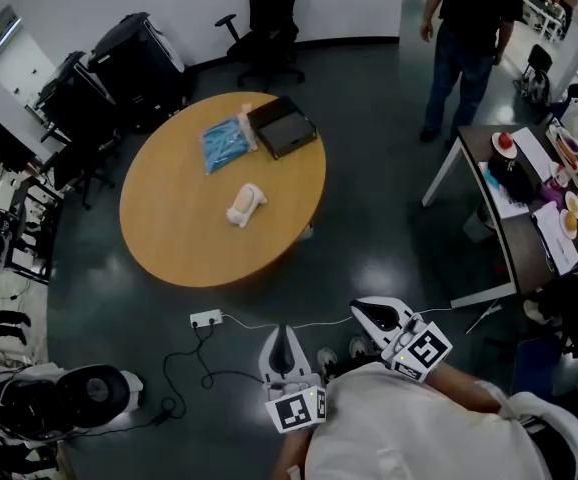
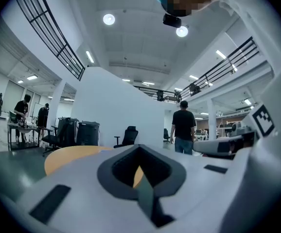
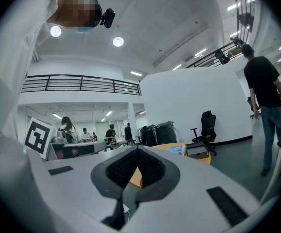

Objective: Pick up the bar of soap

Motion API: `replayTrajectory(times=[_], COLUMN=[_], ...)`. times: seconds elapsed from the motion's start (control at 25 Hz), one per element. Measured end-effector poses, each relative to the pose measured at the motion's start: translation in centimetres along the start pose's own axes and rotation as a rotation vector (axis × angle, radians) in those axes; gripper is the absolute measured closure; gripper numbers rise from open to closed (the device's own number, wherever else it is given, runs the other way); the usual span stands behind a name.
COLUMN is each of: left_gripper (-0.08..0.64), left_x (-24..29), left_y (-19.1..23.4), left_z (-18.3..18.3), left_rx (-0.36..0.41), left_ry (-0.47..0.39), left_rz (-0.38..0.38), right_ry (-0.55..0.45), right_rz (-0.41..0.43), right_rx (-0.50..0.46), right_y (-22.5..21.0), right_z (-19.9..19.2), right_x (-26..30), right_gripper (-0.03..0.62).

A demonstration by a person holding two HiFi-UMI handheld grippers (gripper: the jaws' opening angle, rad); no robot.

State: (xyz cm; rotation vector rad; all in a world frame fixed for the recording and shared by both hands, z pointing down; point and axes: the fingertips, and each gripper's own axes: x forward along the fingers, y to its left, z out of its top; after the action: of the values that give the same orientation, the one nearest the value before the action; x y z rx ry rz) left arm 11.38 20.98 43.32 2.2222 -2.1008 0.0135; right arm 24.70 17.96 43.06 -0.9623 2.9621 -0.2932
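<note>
The bar of soap [image 1: 246, 205] is a pale cream lump lying near the middle of the round wooden table [image 1: 179, 243]. Both grippers are held low, close to my body and well short of the table's near edge. My left gripper [image 1: 285, 336] points toward the table with its jaws together and nothing in them. My right gripper [image 1: 371, 313] is also shut and empty, beside it on the right. The left gripper view shows its closed tips [image 2: 139, 149] and a slice of the table [image 2: 72, 154]. In the right gripper view the shut jaws [image 3: 137, 152] hide the soap.
A blue packet [image 1: 223, 143] and a black flat case [image 1: 282, 125] lie at the table's far side. A power strip [image 1: 206, 318] and cables lie on the floor before me. A person [image 1: 469, 38] stands by a cluttered desk [image 1: 514, 238] at right. Chairs and black bins [image 1: 134, 63] stand at left.
</note>
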Motion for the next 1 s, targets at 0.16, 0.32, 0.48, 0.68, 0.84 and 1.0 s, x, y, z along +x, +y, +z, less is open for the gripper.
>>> replayTrajectory(times=[0.16,0.32,0.48,0.68,0.84,1.0], left_gripper=[0.555,0.555,0.555,0.555,0.555,0.555], left_x=[-0.2,-0.8,-0.1,4.3,10.7,17.3], left_y=[-0.2,0.3,1.7,6.3,11.1,17.1], left_z=[-0.3,-0.3,-1.0,-2.0,-1.9,0.4], left_rx=[0.002,0.022,0.039,-0.007,-0.024,-0.01], left_ry=[0.015,0.023,0.042,0.043,0.025,0.003], left_rz=[0.018,0.064,0.094,0.117,0.106,0.075], right_ry=[-0.018,0.003,0.032,0.07,0.091,0.142], right_rz=[0.018,0.042,0.065,0.083,0.087,0.08], right_rx=[0.047,0.04,0.016,-0.051,-0.114,-0.117], right_y=[-0.2,-0.9,-2.5,-4.5,-6.4,-8.1], right_z=[-0.1,-1.1,-1.8,-2.4,-2.6,-3.4], right_x=[-0.6,0.0,2.5,7.7,14.4,22.4], right_gripper=[0.577,0.577,0.577,0.577,0.577,0.577])
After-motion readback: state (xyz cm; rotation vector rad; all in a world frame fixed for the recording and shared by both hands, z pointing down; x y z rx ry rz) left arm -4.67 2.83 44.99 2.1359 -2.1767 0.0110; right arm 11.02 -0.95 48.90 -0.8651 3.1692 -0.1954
